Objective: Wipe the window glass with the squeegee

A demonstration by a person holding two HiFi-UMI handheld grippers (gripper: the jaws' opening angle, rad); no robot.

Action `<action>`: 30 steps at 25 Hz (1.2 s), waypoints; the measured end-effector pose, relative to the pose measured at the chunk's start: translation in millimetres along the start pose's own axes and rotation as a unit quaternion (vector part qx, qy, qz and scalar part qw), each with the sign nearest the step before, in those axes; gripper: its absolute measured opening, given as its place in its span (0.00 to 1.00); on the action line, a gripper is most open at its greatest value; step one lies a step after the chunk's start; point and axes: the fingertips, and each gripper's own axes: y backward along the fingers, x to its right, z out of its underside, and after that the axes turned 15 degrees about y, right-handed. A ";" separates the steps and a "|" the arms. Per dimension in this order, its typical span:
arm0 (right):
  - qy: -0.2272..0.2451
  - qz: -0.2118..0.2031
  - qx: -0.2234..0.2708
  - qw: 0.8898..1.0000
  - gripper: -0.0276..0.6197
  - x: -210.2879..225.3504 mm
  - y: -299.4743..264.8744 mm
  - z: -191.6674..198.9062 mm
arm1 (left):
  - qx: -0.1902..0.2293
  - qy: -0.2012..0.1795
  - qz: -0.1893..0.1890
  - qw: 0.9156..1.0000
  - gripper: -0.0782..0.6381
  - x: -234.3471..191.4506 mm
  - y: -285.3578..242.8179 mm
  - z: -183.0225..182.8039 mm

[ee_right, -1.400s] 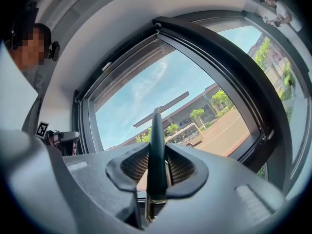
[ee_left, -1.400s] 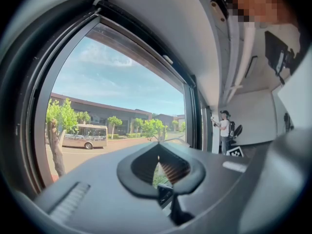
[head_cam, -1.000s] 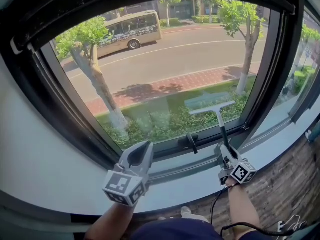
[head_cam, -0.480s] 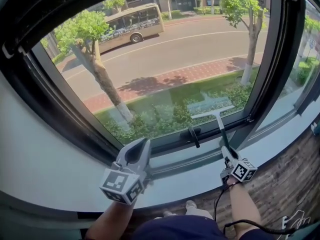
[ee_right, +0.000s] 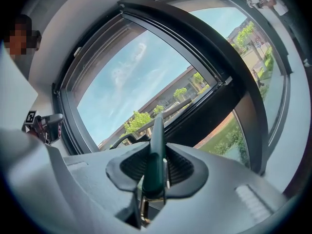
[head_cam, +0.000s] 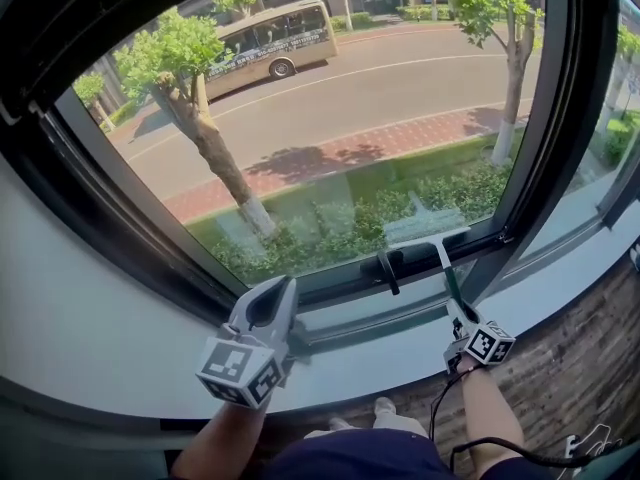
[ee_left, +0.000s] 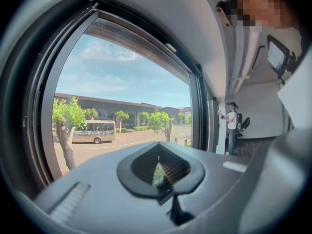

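The squeegee's blade [head_cam: 425, 232] lies against the window glass [head_cam: 340, 118] just above the bottom frame, right of centre. Its dark green handle [head_cam: 446, 273] runs down into my right gripper [head_cam: 459, 311], which is shut on it. In the right gripper view the handle [ee_right: 156, 147] stands between the jaws, with the blade [ee_right: 165, 113] crossing the pane beyond. My left gripper [head_cam: 281, 288] hovers over the sill at lower left, away from the squeegee. Its jaws are shut with nothing between them, and the left gripper [ee_left: 158, 167] points along the window.
A black window handle [head_cam: 385, 265] sticks out of the bottom frame just left of the squeegee. A thick black mullion [head_cam: 540, 148] bounds the pane on the right. The white sill [head_cam: 400, 353] runs below, with dark flooring [head_cam: 590, 368] at right. A person [ee_left: 231, 126] stands far down the room.
The squeegee has slid down the glass to the bottom frame, and my right gripper has come down with it. The left gripper has barely moved.
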 end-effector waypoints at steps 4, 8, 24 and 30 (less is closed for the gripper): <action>0.001 -0.004 -0.003 1.000 0.20 8.1 2.4 2.2 | -0.007 0.005 -0.025 1.000 0.11 -11.2 4.5 7.2; 0.026 -0.018 0.012 0.999 0.20 4.1 9.7 1.4 | -0.010 0.011 -0.047 0.999 0.11 -20.8 9.1 18.1; 0.057 -0.020 0.193 0.979 0.20 -114.3 64.6 -135.2 | -0.011 0.021 0.039 0.999 0.11 -24.1 31.1 13.3; 0.108 -0.045 0.255 0.960 0.20 -164.2 62.5 -218.9 | 0.020 0.028 0.081 0.996 0.11 -6.7 21.0 -8.6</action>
